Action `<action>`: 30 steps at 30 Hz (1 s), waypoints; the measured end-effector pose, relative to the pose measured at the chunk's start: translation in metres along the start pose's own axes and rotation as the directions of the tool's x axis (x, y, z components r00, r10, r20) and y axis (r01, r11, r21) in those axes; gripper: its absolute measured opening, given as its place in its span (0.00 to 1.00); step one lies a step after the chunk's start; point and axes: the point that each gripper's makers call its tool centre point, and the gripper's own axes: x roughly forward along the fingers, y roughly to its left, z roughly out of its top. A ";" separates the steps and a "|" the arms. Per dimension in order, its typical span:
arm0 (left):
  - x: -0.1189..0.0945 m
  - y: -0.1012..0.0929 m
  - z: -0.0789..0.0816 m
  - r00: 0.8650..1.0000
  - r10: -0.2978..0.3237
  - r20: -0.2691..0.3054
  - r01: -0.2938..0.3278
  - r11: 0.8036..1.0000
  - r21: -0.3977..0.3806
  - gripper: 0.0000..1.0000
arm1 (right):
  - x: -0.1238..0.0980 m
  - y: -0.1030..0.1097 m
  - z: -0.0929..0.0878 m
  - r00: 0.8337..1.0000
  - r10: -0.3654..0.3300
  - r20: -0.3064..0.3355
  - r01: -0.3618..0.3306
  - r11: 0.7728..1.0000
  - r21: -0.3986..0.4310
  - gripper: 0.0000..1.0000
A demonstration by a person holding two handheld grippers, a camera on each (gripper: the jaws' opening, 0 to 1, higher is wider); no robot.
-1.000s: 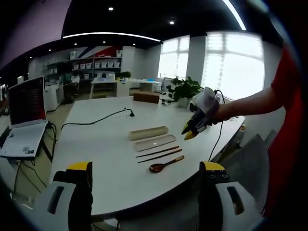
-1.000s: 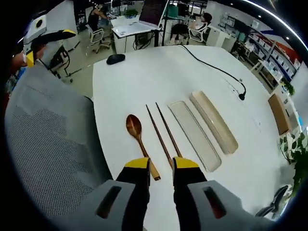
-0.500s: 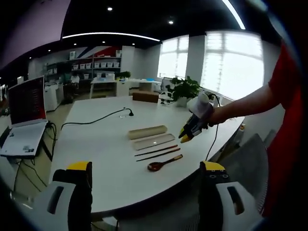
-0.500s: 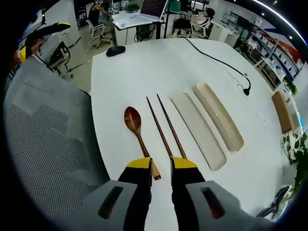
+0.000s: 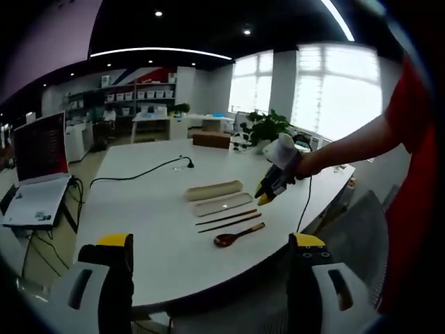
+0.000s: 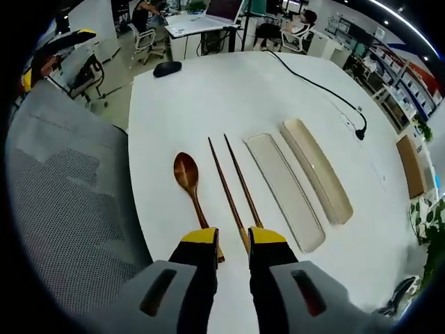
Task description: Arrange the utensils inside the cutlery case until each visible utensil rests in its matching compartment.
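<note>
Left gripper view: the left gripper (image 5: 208,245) rises from the bottom edge, jaws spread wide with nothing between them. At centre frame on the white table (image 5: 139,209) lie the case lid (image 5: 213,190), the case tray (image 5: 224,204), the chopsticks (image 5: 229,220) and the wooden spoon (image 5: 238,236), side by side. The right gripper (image 5: 266,193) hangs just right of them.

Right gripper view: the right gripper (image 6: 232,237), its jaws a narrow gap apart and gripping nothing, hovers over the near ends of the chopsticks (image 6: 233,186), with the wooden spoon (image 6: 189,182) to the left and the case tray (image 6: 281,189) and case lid (image 6: 317,179) to the right. A mesh chair (image 6: 62,202) fills the left. Judged best practice: widen slightly, descend squarely on one utensil's end, and lift level toward the tray.
</note>
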 end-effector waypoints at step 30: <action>0.011 0.010 0.013 1.000 -0.001 -0.010 0.002 0.999 0.053 0.95 | 0.053 -0.013 -0.011 0.995 0.053 -0.082 -0.056 0.998 -0.037 0.12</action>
